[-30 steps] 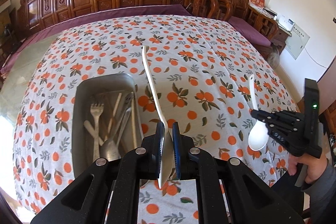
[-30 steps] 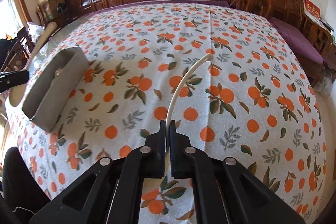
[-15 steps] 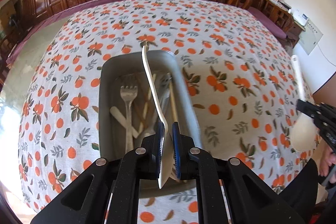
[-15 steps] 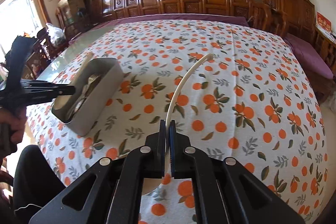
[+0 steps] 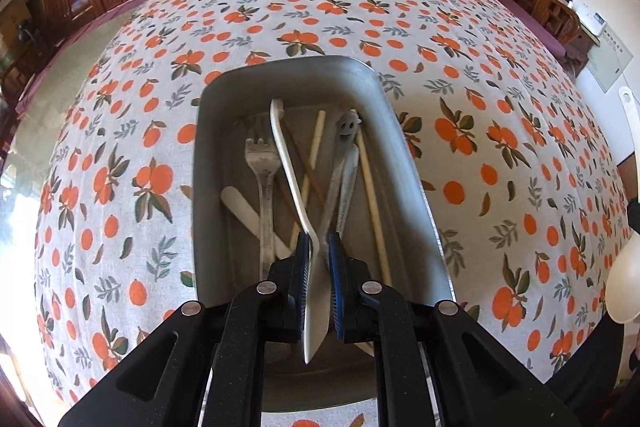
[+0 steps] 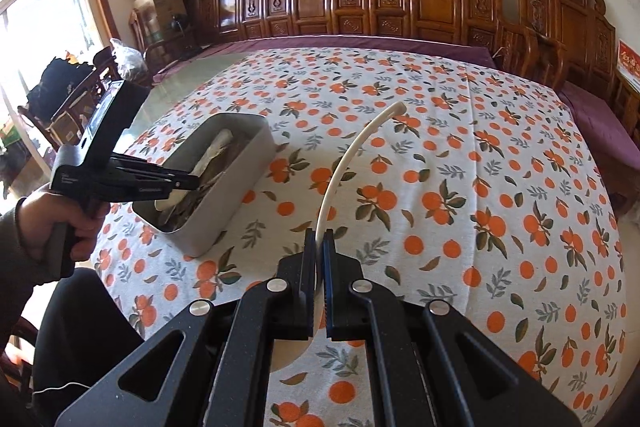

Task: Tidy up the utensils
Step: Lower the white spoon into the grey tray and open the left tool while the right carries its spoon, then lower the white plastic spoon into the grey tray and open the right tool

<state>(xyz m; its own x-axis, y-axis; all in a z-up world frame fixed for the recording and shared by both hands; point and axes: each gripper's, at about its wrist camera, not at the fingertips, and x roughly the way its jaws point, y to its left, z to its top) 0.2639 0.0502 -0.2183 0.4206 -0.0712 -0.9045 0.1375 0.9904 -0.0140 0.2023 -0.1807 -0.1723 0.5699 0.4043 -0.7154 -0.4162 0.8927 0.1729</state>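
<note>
Across the whole of both views spreads the counter (image 5: pixel 168 147), draped in an orange-print cloth, which gives a flat, open field for loose utensils to be gathered from. In the centre of the left wrist view sits the grey metal tray (image 5: pixel 412 187), long side running away from the camera, so that long-handled pieces lie lengthwise inside it; in the right wrist view the same tray (image 6: pixel 240 179) stands at middle left, with the person's hand (image 6: pixel 60 223) gripping the left tool just over its near end. Inside the tray lie a metal fork (image 5: pixel 262 163), pale chopsticks (image 5: pixel 370 183) and a spoon with a smiley face (image 5: pixel 347 131), all roughly parallel, which leaves a lane down the middle. Over that lane the left claw (image 5: pixel 318 259) points steeply down, with a white spoon (image 5: pixel 286 163) between its blue pads, handle reaching toward the tray's far end; its jaws are opening, and the spoon looks ready to drop in line with the others. At lower centre of the right wrist view, the right claw (image 6: pixel 319 247) is pressed together on a second white spoon (image 6: pixel 352 151), held above the cloth, well apart from the tray, probably waiting its turn.
</note>
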